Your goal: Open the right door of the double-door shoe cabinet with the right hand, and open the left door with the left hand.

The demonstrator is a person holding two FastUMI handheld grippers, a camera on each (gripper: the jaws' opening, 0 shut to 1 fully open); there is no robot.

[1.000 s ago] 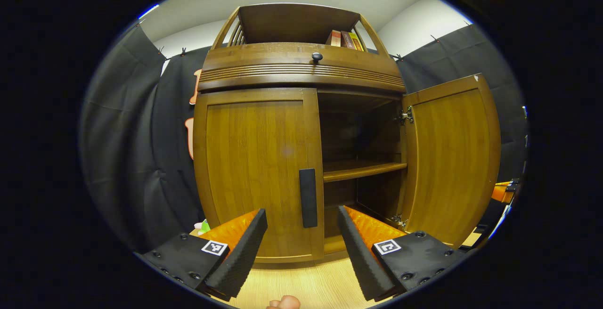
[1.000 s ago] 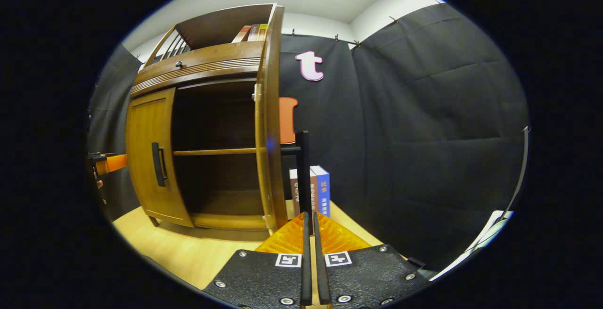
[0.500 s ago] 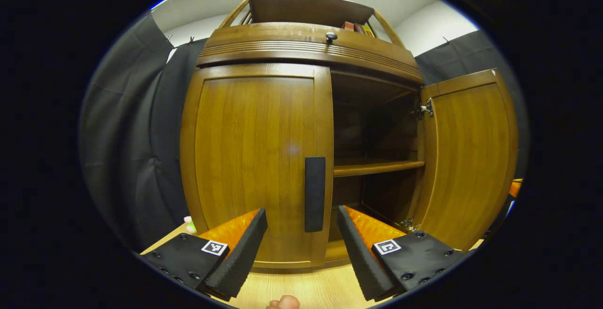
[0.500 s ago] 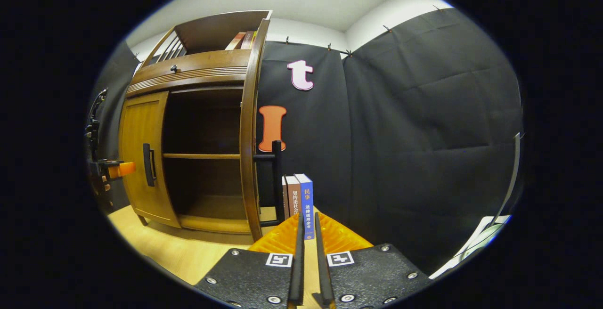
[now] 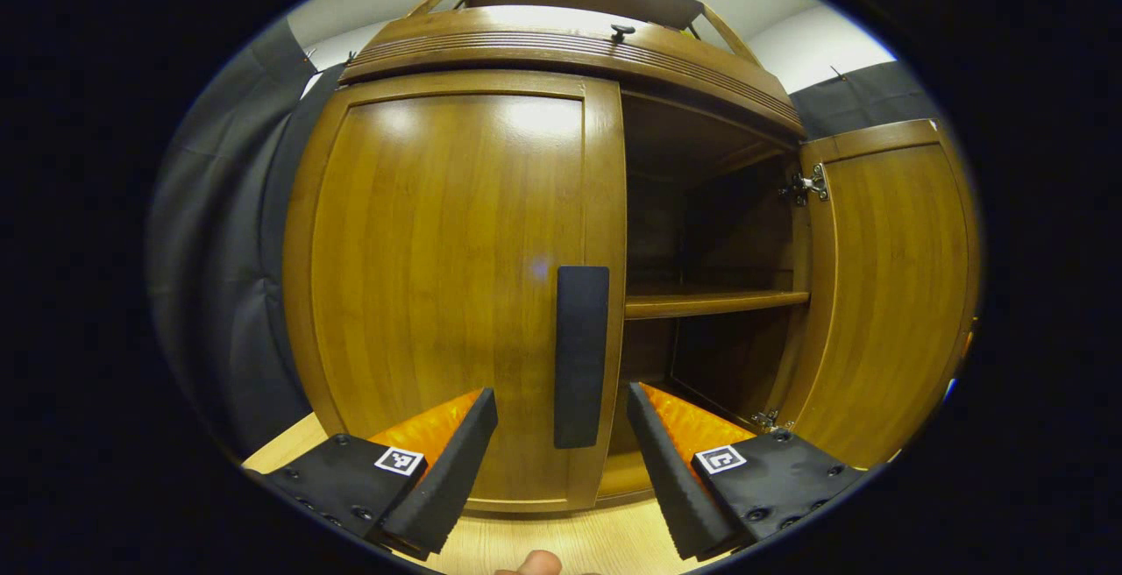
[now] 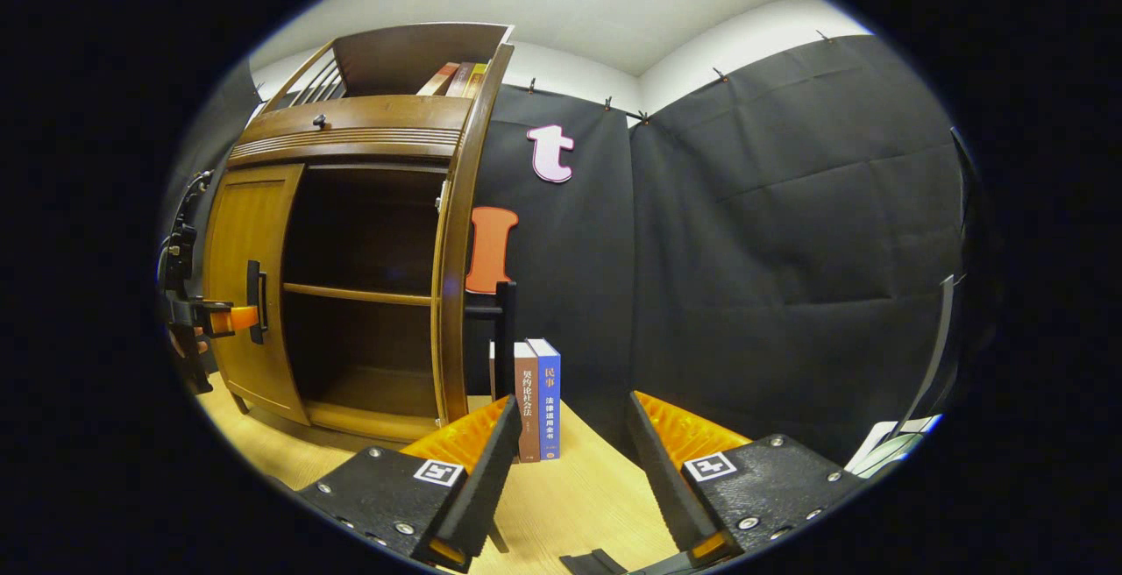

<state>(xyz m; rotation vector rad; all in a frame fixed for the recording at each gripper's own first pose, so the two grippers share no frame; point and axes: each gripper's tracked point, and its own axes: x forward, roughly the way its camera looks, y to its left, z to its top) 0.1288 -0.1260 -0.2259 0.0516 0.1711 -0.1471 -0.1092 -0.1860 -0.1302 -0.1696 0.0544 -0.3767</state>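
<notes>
While the left gripper (image 5: 561, 461) sat in front of the shoe cabinet (image 5: 561, 40), its fingers were spread apart with nothing between them. Left door (image 5: 438, 286) was closed; its dark vertical handle (image 5: 580, 356) stood ahead of the gap between the fingers, not touched as far as I could tell. Right door (image 5: 885, 286) was swung wide open, hinges visible, inner shelf (image 5: 714, 303) exposed. Right gripper (image 6: 568, 479) was also spread apart, holding nothing, off to the side of the open right door (image 6: 458, 242) and its handle (image 6: 504, 330). Upright books (image 6: 536, 400) stood on the wooden surface (image 6: 578, 505) just behind that door. Left gripper (image 6: 219, 319) showed at the left door's handle (image 6: 256, 301) in the right gripper view.
</notes>
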